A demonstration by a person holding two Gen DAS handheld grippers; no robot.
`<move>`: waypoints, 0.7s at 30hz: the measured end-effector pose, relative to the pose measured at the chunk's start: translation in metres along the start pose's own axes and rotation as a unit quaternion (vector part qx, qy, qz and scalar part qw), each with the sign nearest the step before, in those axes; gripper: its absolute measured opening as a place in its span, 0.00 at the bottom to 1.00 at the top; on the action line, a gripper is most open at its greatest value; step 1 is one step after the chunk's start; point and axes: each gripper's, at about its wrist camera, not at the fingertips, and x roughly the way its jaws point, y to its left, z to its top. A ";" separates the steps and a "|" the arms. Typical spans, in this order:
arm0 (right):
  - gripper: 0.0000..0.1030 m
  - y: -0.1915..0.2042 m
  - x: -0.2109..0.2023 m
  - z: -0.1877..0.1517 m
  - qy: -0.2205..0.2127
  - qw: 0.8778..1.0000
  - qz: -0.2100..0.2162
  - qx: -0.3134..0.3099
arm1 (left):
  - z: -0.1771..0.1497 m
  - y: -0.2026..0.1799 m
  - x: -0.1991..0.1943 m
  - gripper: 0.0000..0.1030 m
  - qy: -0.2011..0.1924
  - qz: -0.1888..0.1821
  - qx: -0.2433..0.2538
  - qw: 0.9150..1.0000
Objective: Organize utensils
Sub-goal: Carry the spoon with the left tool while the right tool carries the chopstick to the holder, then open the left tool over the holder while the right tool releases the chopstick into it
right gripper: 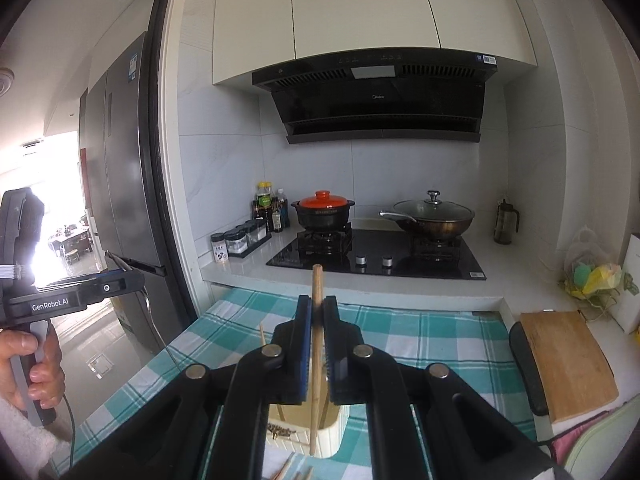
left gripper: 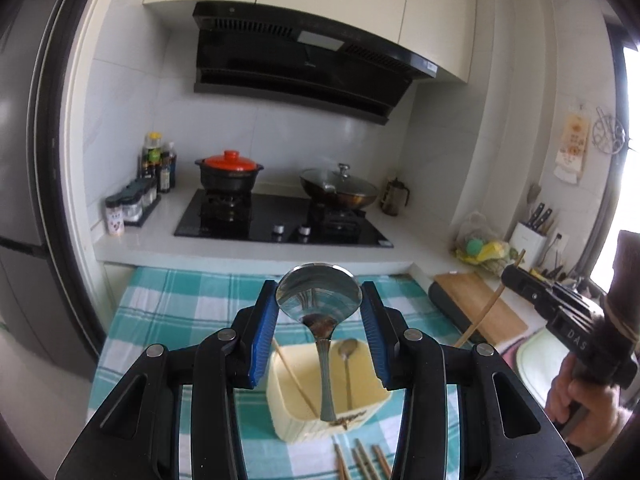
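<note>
My left gripper (left gripper: 319, 300) is shut on the bowl of a large steel spoon (left gripper: 319, 294), whose handle hangs down into a cream utensil holder (left gripper: 360, 420) on the teal checked cloth (left gripper: 160, 320). A smaller spoon (left gripper: 347, 360) and one chopstick (left gripper: 294, 378) stand inside the holder. My right gripper (right gripper: 317, 306) is shut on a wooden chopstick (right gripper: 316, 360), held upright just above the holder (right gripper: 330, 438). Several more chopsticks (left gripper: 360, 462) lie on the cloth in front of the holder.
Behind the cloth is a white counter with a black gas hob (left gripper: 280, 220), a red-lidded clay pot (left gripper: 230, 172) and a lidded wok (left gripper: 340, 188). A wooden cutting board (right gripper: 568, 364) lies to the right. Spice jars (left gripper: 128, 206) stand at left.
</note>
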 end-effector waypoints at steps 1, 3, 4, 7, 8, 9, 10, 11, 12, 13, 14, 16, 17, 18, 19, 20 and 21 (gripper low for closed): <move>0.06 0.001 0.006 0.001 -0.012 1.000 0.000 -0.005 | 0.002 0.000 0.009 0.41 -0.004 0.005 0.000 1.000; 0.06 0.003 0.021 -0.001 -0.027 1.000 -0.001 -0.016 | 0.001 0.002 0.031 0.41 0.000 0.011 -0.005 1.000; 0.06 0.003 0.030 -0.004 -0.026 1.000 0.001 -0.017 | -0.001 0.005 0.043 0.41 0.009 0.013 -0.010 1.000; 0.06 -0.001 0.065 -0.016 0.012 1.000 0.013 -0.007 | -0.013 0.013 0.081 0.41 0.053 0.013 -0.024 0.998; 0.06 -0.003 0.079 -0.021 0.037 0.999 0.016 -0.002 | -0.018 0.015 0.092 0.41 0.071 0.016 -0.026 0.997; 0.06 -0.006 0.093 -0.027 0.065 0.998 0.019 0.005 | -0.024 0.017 0.103 0.41 0.092 0.019 -0.026 0.995; 0.06 -0.009 0.104 -0.034 0.092 0.995 0.021 0.013 | -0.030 0.020 0.114 0.41 0.114 0.021 -0.025 0.993; 0.06 -0.011 0.118 -0.040 0.123 0.992 0.024 0.018 | -0.037 0.021 0.123 0.41 0.134 0.024 -0.022 0.990; 0.06 -0.014 0.132 -0.047 0.156 0.987 0.025 0.022 | -0.043 0.021 0.131 0.41 0.151 0.028 -0.020 0.988; 0.06 -0.017 0.144 -0.055 0.180 0.983 0.025 0.029 | -0.050 0.023 0.139 0.41 0.168 0.035 -0.017 0.985; 0.06 -0.020 0.155 -0.062 0.202 0.978 0.026 0.034 | -0.056 0.025 0.145 0.41 0.181 0.042 -0.014 0.983; 0.06 -0.026 0.172 -0.076 0.229 0.972 0.025 0.047 | -0.067 0.028 0.156 0.40 0.200 0.053 -0.014 0.978; 0.06 -0.030 0.179 -0.080 0.235 0.970 0.023 0.053 | -0.072 0.031 0.161 0.41 0.207 0.056 -0.018 0.977; 0.06 -0.032 0.183 -0.082 0.233 0.971 0.017 0.059 | -0.076 0.032 0.166 0.41 0.212 0.057 -0.021 0.975; 0.06 -0.036 0.187 -0.083 0.234 0.970 0.013 0.064 | -0.080 0.034 0.170 0.41 0.217 0.059 -0.023 0.974; 0.06 -0.039 0.190 -0.084 0.235 0.969 0.011 0.071 | -0.084 0.035 0.174 0.41 0.220 0.064 -0.022 0.973; 0.07 -0.042 0.196 -0.084 0.236 0.969 0.007 0.078 | -0.086 0.036 0.176 0.41 0.215 0.066 -0.021 0.974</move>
